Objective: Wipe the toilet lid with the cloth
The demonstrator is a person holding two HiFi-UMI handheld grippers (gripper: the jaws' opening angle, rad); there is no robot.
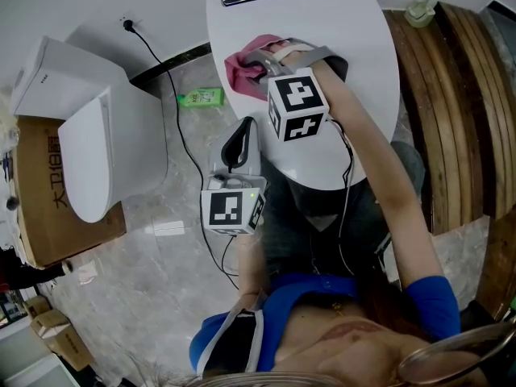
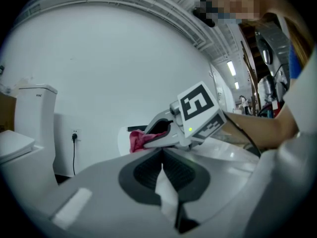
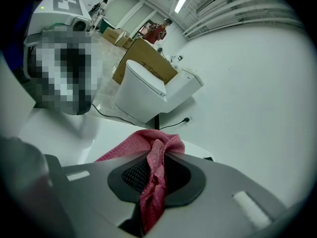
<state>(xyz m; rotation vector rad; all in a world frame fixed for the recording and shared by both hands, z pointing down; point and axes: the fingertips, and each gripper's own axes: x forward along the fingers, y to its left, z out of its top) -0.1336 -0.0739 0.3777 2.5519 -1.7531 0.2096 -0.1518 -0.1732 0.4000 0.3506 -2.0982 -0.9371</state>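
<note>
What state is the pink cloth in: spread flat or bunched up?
Bunched up. The cloth is gathered into folds, pinched in the right tool, on the toilet lid.

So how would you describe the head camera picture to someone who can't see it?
Seen from above, a person's right gripper holds a pink cloth on a closed white toilet lid. The left gripper hangs beside the lid's edge, over the grey floor. A second toilet stands at the left by a cardboard box.

Cardboard box (image 1: 38, 216) bears large print, not legible.
</note>
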